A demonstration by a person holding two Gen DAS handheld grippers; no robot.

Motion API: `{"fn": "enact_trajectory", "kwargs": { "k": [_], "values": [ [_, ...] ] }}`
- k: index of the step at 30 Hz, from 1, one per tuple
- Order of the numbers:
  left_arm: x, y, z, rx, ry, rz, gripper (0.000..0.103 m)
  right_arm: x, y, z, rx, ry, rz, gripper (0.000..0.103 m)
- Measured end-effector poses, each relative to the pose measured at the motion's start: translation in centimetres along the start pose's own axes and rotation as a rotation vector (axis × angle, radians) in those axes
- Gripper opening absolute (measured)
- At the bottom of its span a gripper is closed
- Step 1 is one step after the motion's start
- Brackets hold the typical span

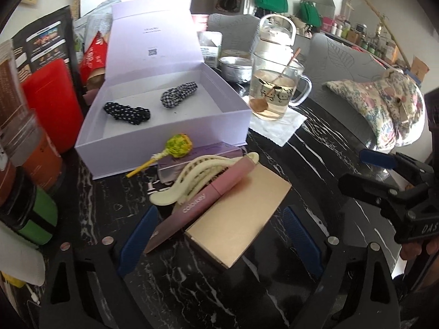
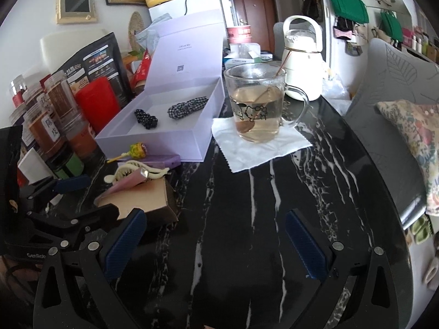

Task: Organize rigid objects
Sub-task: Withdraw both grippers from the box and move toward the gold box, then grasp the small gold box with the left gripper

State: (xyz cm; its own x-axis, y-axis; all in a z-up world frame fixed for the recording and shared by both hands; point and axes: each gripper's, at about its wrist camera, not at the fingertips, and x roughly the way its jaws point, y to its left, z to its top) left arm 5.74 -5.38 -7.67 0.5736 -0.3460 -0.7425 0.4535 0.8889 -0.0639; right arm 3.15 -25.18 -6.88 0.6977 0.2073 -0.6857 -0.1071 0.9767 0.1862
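Note:
My left gripper (image 1: 219,242) is open, its blue pads on either side of a flat gold box (image 1: 241,219) on the black marble table (image 1: 323,150). A pink tube (image 1: 208,200) lies slanted across the gold box's left edge, with its lower end close to the left pad. A cream hair claw (image 1: 192,178) rests just behind the tube, and a yellow-green lollipop (image 1: 178,145) lies on a small purple box (image 1: 192,161). Behind them stands an open lilac box (image 1: 153,142) holding two scrunchies. My right gripper (image 2: 215,246) is open over bare table, right of the gold box (image 2: 140,200).
A glass mug (image 2: 256,107) of tea with a spoon stands on a white napkin (image 2: 263,148), and a cream kettle (image 2: 301,63) is behind it. Jars (image 2: 46,120) and a red container (image 2: 97,104) crowd the left edge. A floral cushion (image 1: 384,109) lies on a grey chair to the right.

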Motion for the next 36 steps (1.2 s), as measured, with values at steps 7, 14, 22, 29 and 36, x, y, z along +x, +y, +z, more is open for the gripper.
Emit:
{"fn": "enact_trajectory", "kwargs": {
  "k": [7, 14, 22, 29, 36],
  "values": [
    [1.5, -0.7, -0.1, 0.059, 0.026, -0.006, 0.080, 0.5, -0.5, 0.0, 0.009, 0.009, -0.002, 0.103],
    [1.2, -2.1, -0.2, 0.154, 0.008, 0.016, 0.063, 1.1, -1.0, -0.3, 0.034, 0.032, 0.000, 0.103],
    [0.5, -2.4, -0.5, 0.139, 0.044, -0.029, 0.055, 1.1, -1.0, -0.4, 0.038, 0.038, 0.010, 0.103],
    [0.2, -1.8, -1.4, 0.059, 0.094, -0.107, 0.055, 0.8, -0.6, -0.4, 0.036, 0.031, 0.027, 0.103],
    [1.3, -2.1, -1.0, 0.055, 0.092, -0.047, 0.055, 1.0, -0.6, -0.2, 0.029, 0.036, 0.022, 0.103]
  ]
}}
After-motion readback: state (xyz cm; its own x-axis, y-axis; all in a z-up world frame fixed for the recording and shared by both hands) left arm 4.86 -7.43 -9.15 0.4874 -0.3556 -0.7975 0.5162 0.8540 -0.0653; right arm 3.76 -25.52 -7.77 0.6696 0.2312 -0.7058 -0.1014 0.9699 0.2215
